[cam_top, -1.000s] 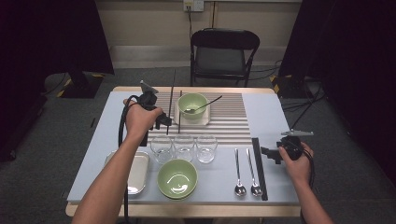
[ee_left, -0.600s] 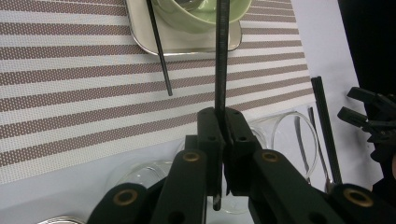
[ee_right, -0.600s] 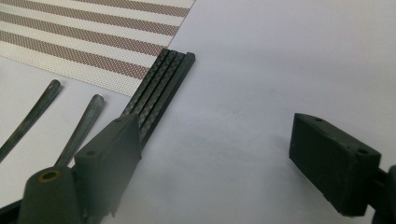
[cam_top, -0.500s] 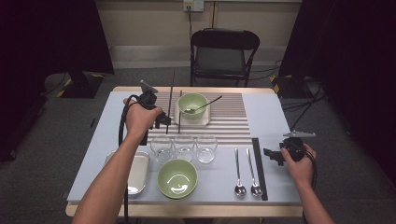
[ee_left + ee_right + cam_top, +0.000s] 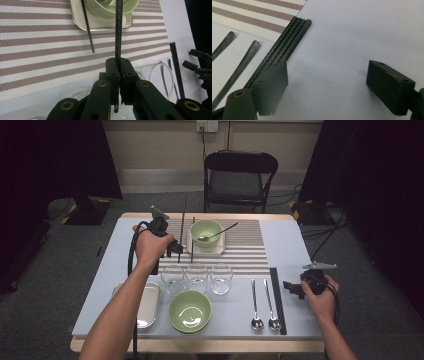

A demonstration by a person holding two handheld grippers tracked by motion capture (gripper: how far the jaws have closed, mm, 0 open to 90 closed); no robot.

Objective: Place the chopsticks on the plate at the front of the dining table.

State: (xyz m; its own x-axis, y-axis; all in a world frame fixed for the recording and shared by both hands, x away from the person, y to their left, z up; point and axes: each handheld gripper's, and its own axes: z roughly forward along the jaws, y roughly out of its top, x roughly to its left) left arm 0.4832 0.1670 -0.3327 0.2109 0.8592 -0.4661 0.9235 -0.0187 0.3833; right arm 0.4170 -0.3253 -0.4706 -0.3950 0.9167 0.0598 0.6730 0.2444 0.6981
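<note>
Left gripper view: the left claw (image 5: 119, 71) is pinched on a single black chopstick (image 5: 118, 30), which runs up from between the jaws toward the metal tray (image 5: 100, 23) carrying the far green bowl (image 5: 110, 7). A second chopstick (image 5: 87, 27) is seen lying on the striped placemat (image 5: 37, 50), its far end resting over the tray's edge. From the high view, the left claw (image 5: 176, 249) is held above the placemat (image 5: 250, 250), just left of the tray, with the held chopstick (image 5: 192, 242) beside the bowl (image 5: 206, 231), in which a spoon (image 5: 217, 234) is propped. The right claw (image 5: 290, 287) is seen at the right side of the counter (image 5: 295, 235), near a bundle of black chopsticks (image 5: 277, 300) and two spoons (image 5: 264, 307). In the right gripper view its jaws are spread wide and nothing is gripped; one jaw sits just beside or over the near end of the chopstick bundle (image 5: 284, 47). Three glasses (image 5: 197, 277), a near green bowl (image 5: 190, 311) and a small metal dish (image 5: 145, 302) are set along the front. The step in hand is judged to be the laying of the pinched chopstick beside its mate. Next, the stick would need to be lowered parallel to the lying one, close alongside, then released without the bowl or tray being knocked.
</note>
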